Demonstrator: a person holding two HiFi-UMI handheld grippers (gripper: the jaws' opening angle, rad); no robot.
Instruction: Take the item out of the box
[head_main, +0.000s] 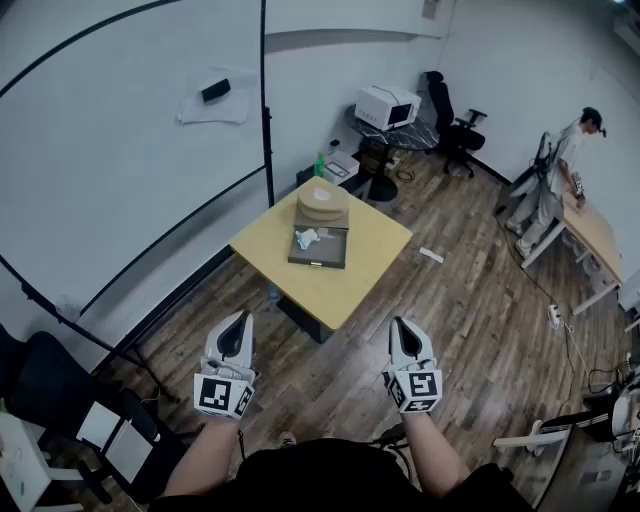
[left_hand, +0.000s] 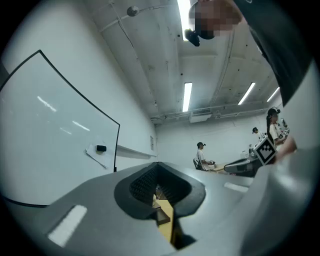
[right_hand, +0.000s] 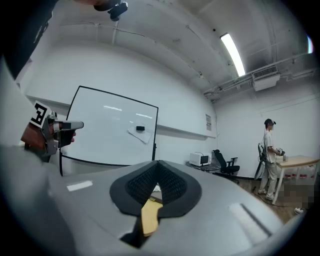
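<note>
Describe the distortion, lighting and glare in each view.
Head view: the fisheye lens bends the whiteboard frame into arcs, and the light is even with no hard shadows. Left gripper view: the ceiling lights blow out, their streaks glare on the whiteboard, and the corners go black. Right gripper view: the same dark corners, and one tube burns white.

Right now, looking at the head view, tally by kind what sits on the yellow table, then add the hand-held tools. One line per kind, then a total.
dark flat box: 1
white-and-blue item in the box: 1
round tan stack: 1
tools, the left tool and the right tool: 2
Total: 5
</note>
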